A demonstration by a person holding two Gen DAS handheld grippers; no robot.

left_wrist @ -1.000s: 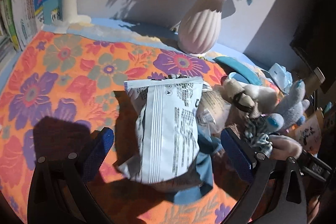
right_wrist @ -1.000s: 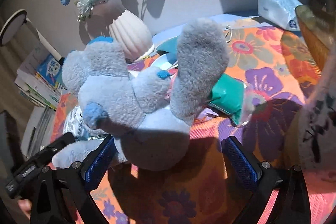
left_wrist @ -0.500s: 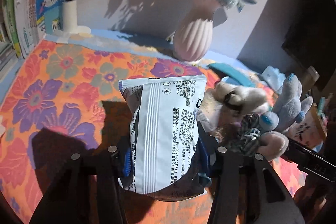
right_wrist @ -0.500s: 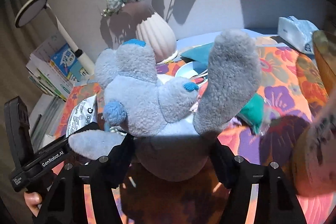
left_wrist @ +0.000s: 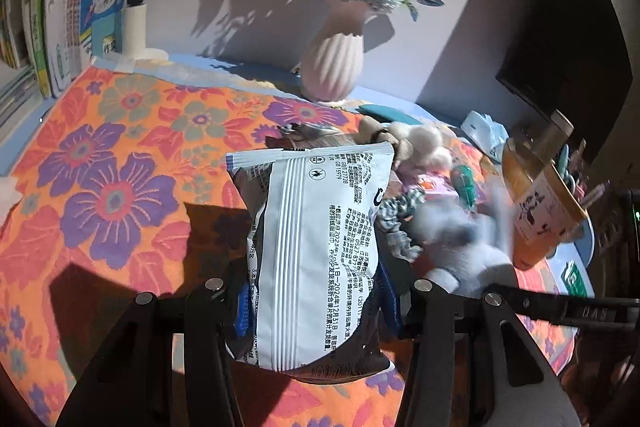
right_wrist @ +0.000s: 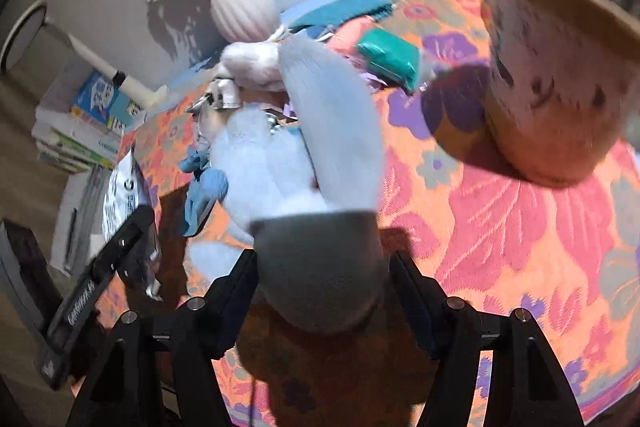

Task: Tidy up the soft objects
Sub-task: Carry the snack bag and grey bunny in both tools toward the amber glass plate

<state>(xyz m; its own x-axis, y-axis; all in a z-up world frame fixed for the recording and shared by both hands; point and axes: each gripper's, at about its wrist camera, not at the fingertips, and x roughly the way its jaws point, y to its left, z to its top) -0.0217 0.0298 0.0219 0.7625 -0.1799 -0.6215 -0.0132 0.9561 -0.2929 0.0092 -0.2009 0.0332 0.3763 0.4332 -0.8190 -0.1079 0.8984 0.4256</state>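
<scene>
white pkt (left_wrist: 316, 259) upright, long axis vert, pinched low in L gripper (left_wrist: 316, 311), above floral cloth (left_wrist: 116, 155) | grey plush (right_wrist: 316, 163) clamped at base in R gripper (right_wrist: 320, 267), jaws just reopened a bit, grip holds | open cloth to pkt's left; paper cup (right_wrist: 556, 79) close beside plush, vase (left_wrist: 334, 63) behind

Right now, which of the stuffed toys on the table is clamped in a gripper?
The grey-blue plush toy: the right gripper has its jaws shut on its base. The cream plush toy behind it lies untouched on the floral cloth.
</scene>
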